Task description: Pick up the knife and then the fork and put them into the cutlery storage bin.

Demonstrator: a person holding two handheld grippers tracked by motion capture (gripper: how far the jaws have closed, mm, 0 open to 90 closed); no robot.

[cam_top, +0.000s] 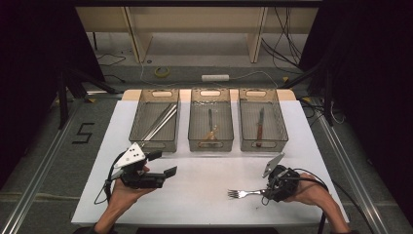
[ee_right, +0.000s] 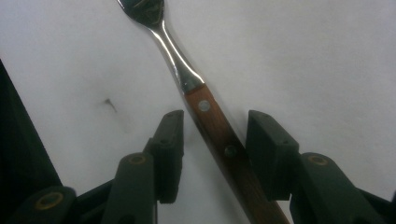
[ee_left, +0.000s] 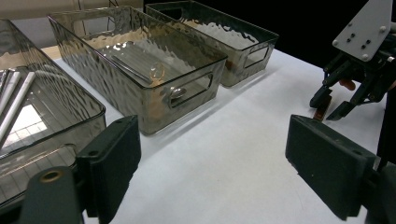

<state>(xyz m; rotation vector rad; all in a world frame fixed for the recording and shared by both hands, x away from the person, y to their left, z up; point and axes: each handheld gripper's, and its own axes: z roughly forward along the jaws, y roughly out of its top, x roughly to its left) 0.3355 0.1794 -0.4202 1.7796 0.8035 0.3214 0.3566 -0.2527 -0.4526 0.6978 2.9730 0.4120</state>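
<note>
A fork [cam_top: 243,193] with a wooden handle and steel tines lies flat on the white tabletop [cam_top: 204,175], tines pointing left. My right gripper [cam_top: 267,193] is low over its handle. In the right gripper view the fork handle [ee_right: 219,140] runs between the two black jaws of the right gripper [ee_right: 215,149], with a narrow gap showing on each side, so the pads are not pressing. My left gripper [cam_top: 163,163] hovers at the front left, open, with nothing between its jaws. The left gripper view looks past the left gripper [ee_left: 212,154] toward the right gripper [ee_left: 336,105].
Three clear smoky bins stand in a row at the back of the table. The left bin [cam_top: 146,144] holds long metal rods, the middle bin [cam_top: 210,145] a utensil, the right bin [cam_top: 263,145] a wooden-handled utensil. Cables trail from both grippers; dark curtains flank the table.
</note>
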